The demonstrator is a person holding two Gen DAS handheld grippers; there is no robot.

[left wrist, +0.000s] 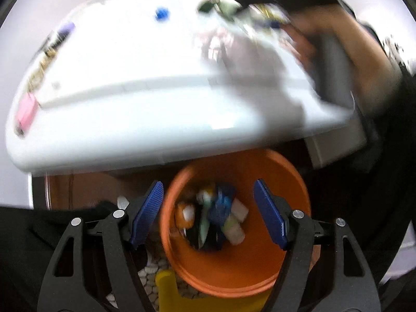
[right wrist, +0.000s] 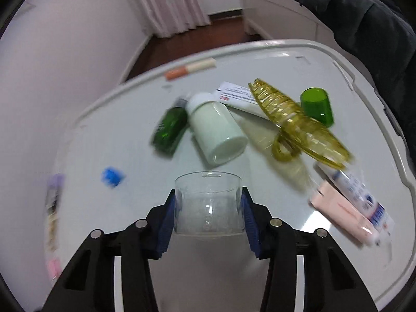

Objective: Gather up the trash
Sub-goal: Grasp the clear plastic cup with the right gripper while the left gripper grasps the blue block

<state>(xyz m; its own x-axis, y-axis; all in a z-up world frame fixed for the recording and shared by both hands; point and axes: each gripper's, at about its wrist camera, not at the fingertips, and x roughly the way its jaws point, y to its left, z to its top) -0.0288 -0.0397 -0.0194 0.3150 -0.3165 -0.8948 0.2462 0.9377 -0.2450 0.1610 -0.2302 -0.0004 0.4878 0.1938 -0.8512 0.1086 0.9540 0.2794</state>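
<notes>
My left gripper (left wrist: 208, 213) is open and empty, held above an orange bin (left wrist: 234, 267) that stands on the floor below the white table's (left wrist: 130, 119) edge. The bin holds several pieces of trash (left wrist: 221, 218). My right gripper (right wrist: 209, 208) is shut on a clear plastic cup (right wrist: 208, 205), held just above the table (right wrist: 260, 273). Beyond it lie a white bottle (right wrist: 217, 127), a green bottle (right wrist: 170, 130), a yellow plastic lid (right wrist: 293, 119), a green cup (right wrist: 317, 105) and a blue cap (right wrist: 112, 176).
A white-and-blue tube on a pink packet (right wrist: 348, 208) lies at the table's right. A printed card (right wrist: 234, 95) and an orange-white stick (right wrist: 189, 69) lie farther back. A pink item (left wrist: 26, 114) lies at the left edge. A yellow object (left wrist: 169, 293) stands by the bin.
</notes>
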